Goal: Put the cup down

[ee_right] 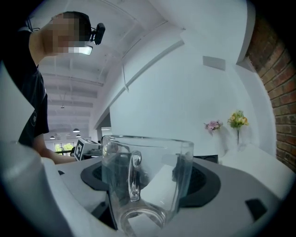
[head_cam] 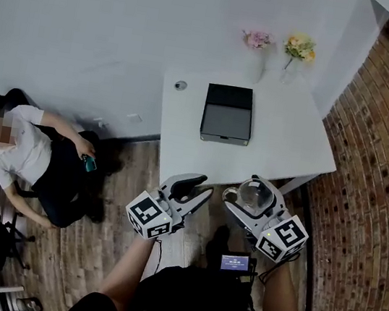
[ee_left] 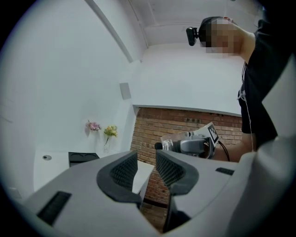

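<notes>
A person in a white shirt (head_cam: 30, 151) sits at the far left. The left gripper (head_cam: 193, 184), grey with black ribbed pads, has its jaws a small way apart with nothing between them. To its right, the right gripper (head_cam: 246, 197) has its jaws spread wide and clamped on a clear glass cup with a handle (ee_right: 148, 180), held upright near the front edge of the white rectangular table (head_cam: 285, 140). A flat black box (head_cam: 227, 112) lies on that table.
</notes>
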`<action>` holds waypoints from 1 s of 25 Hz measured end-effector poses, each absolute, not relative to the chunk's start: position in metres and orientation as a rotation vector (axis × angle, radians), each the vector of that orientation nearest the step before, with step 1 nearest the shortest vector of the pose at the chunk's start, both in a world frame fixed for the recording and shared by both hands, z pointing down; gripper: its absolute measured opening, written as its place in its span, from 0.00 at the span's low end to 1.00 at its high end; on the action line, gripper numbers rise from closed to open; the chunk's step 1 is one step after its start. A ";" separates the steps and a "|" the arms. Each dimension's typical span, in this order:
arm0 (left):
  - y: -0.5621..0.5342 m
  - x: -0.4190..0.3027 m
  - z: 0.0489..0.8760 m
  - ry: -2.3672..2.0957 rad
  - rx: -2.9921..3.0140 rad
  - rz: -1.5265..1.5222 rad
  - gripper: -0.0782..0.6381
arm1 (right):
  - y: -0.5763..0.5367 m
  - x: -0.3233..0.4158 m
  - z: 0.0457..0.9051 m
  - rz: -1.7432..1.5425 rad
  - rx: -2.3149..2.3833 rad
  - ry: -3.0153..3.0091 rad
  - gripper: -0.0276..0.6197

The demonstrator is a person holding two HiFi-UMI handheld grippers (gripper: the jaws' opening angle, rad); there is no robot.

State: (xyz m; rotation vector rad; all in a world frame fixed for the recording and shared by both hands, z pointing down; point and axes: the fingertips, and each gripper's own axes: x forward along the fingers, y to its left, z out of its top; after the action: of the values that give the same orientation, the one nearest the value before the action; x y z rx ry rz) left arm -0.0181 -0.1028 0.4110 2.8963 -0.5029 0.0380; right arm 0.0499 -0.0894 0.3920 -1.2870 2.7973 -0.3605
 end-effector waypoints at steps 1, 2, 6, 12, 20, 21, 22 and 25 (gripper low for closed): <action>-0.110 -0.012 0.410 -0.502 2.899 0.042 0.27 | -0.098 0.056 0.391 -0.360 -1.283 2.800 0.69; -0.118 -0.005 0.409 -0.502 2.903 0.043 0.27 | -0.106 0.062 0.391 -0.361 -1.278 2.803 0.69; -0.148 0.019 0.405 -0.519 2.910 0.050 0.27 | -0.139 0.084 0.391 -0.368 -1.250 2.816 0.69; -0.186 0.046 0.400 -0.560 2.917 0.050 0.27 | -0.178 0.111 0.388 -0.360 -1.205 2.828 0.69; -0.213 0.061 0.400 -0.607 2.911 0.065 0.27 | -0.209 0.124 0.391 -0.372 -1.158 2.832 0.69; -0.216 0.061 0.399 -0.606 2.913 0.066 0.27 | -0.211 0.124 0.391 -0.373 -1.154 2.834 0.69; -0.218 0.061 0.399 -0.605 2.915 0.067 0.27 | -0.214 0.123 0.391 -0.374 -1.151 2.835 0.69; -0.224 0.057 0.399 -0.608 2.913 0.064 0.27 | -0.220 0.118 0.390 -0.372 -1.148 2.837 0.69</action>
State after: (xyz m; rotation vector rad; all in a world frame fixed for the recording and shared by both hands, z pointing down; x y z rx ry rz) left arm 0.0574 -0.2243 0.3989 2.9131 -0.6080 0.0644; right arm 0.1183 -0.2204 0.3897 -1.1480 2.8366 -0.3721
